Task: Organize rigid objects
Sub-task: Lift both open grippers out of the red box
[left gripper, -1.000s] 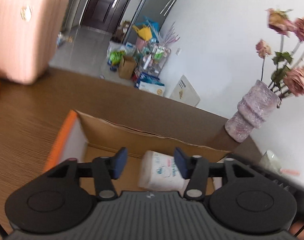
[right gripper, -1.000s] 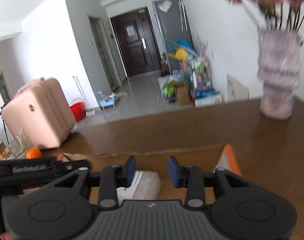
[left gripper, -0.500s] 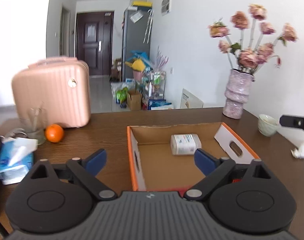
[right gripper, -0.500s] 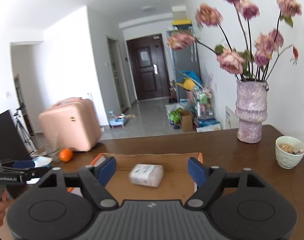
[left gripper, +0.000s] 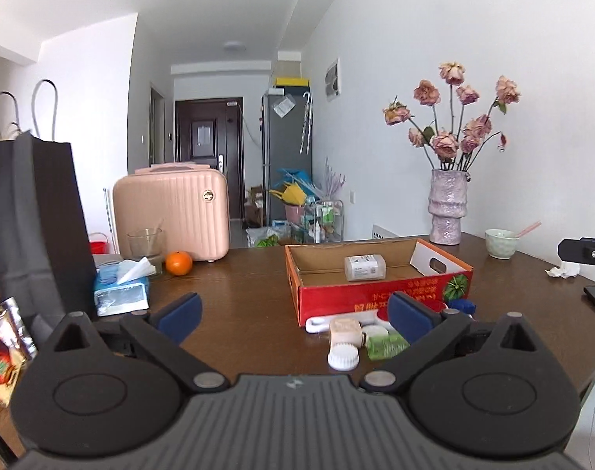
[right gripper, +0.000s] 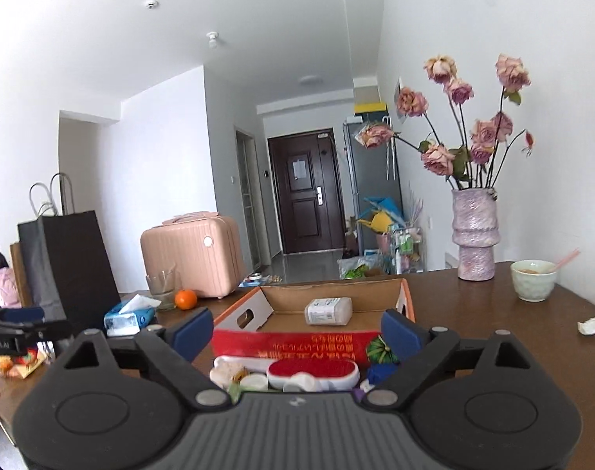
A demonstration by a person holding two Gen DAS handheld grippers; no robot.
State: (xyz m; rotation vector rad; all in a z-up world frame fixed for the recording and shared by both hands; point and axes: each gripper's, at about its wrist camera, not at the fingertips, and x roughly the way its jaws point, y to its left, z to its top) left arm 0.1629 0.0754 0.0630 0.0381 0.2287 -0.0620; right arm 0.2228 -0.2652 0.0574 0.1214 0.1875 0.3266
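A: What is the biggest thing on the table (left gripper: 238,290)?

B: The pink case (left gripper: 171,211), standing upright well behind and left of the box (left gripper: 379,293). The black bag (left gripper: 35,219) stands further left of the box, at the table's near left.

A: And the box itself?

B: A shallow open carton, red printed wall facing the cameras, long axis running away from them. Its cut-out handle flap sits on the right wall in the left view.

A: Where is the bottle (left gripper: 365,267)?

B: Inside the box, lying on its side on the floor near the far wall. Its long axis runs left to right, across the box's length. Which end is the cap I cannot tell.

A: What is right of the box?

B: The vase (left gripper: 447,207) of dried roses behind its far right corner, then the bowl (left gripper: 502,243) further right, and a crumpled tissue (left gripper: 563,271) beyond that.

A: Left of the box?

B: A tissue pack (left gripper: 121,288), a glass (left gripper: 145,244) and an orange (left gripper: 178,263), all well apart from it.

A: In front?

B: A cluster of small items touching the red wall: a white brush (right gripper: 313,375) with a red pad, a round lid (left gripper: 343,357), a green vial (left gripper: 387,345).

A: The grippers?

B: The left gripper (left gripper: 293,311) has its jaws spread wide, nothing between them. The right gripper (right gripper: 295,331) has its jaws opening, also empty. Both sit in front of the box, pointing at it.
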